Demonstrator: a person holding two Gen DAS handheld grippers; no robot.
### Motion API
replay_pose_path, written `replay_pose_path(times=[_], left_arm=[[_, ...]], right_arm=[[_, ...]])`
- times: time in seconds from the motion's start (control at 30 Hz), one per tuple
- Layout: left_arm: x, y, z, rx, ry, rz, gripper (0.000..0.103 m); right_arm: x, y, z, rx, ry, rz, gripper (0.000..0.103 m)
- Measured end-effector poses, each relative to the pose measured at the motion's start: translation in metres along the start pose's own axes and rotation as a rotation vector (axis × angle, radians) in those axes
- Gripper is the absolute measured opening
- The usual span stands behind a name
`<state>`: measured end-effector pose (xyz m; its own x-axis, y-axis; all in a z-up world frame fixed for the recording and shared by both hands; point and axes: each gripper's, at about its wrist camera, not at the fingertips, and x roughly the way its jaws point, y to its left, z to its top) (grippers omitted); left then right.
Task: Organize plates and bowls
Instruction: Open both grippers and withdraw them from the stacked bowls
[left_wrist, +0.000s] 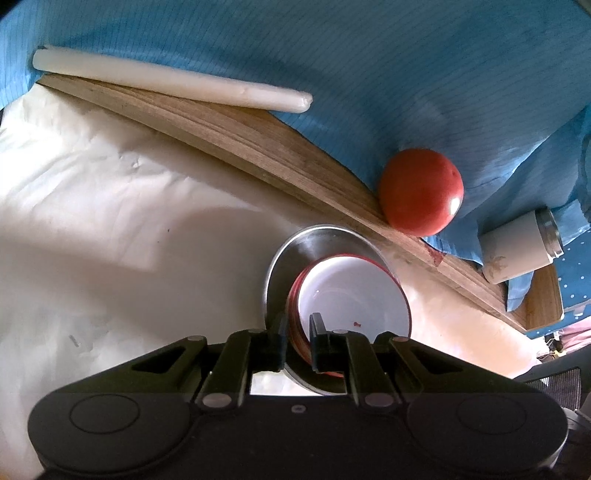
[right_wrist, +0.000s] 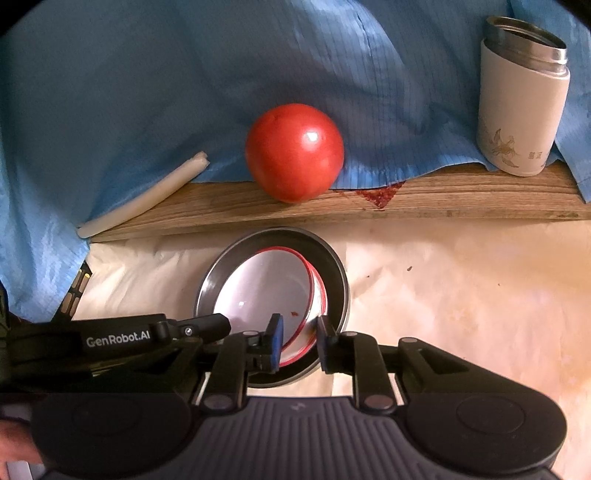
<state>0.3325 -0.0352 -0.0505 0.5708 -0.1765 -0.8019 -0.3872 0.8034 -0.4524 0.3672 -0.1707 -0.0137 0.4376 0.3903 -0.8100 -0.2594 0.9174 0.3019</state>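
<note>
- We see the left tool (left_wrist: 297, 341) with its two fingers set narrow, one on each side of the rim of the red-rimmed white bowl (left_wrist: 351, 291); it holds this rim.
- The right tool (right_wrist: 299, 341) grips the same bowl (right_wrist: 266, 291) at its near rim in the same way, one finger inside and one outside.
- The bowl sits tilted inside the steel plate (right_wrist: 334, 266), which lies just ahead of both tools on the pale worktop (right_wrist: 461, 295).
- Beyond the plate runs the edge of a wooden board (right_wrist: 443, 203), very near the far rim of the plate.
- On the board, ahead of the tools, rest a tomato (right_wrist: 294, 152), a white candle (right_wrist: 147, 195) to its left, and a white flask (right_wrist: 521, 107) at far right.
- To the right of the right tool the worktop is open; to the left of the left tool it is open also.
</note>
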Motion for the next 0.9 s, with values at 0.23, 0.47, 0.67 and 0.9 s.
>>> replay_pose_path(times=[0.23, 0.47, 0.67, 0.9], left_arm=[[-0.005, -0.001, -0.001, 0.008, -0.014, 0.002, 0.016], [-0.012, -0.002, -0.003, 0.016, -0.018, 0.0, 0.024], [-0.028, 0.0, -0.003, 0.032, -0.054, 0.028, 0.046], [-0.043, 0.009, 0.003, 0.062, -0.075, 0.055, 0.072]], right_arm=[[-0.007, 0.0, -0.003, 0.002, -0.02, -0.006, 0.027], [-0.016, 0.0, -0.004, -0.007, -0.042, -0.015, 0.032], [-0.029, 0.002, -0.007, -0.018, -0.08, -0.025, 0.043], [-0.044, 0.0, -0.013, -0.02, -0.108, -0.03, 0.065]])
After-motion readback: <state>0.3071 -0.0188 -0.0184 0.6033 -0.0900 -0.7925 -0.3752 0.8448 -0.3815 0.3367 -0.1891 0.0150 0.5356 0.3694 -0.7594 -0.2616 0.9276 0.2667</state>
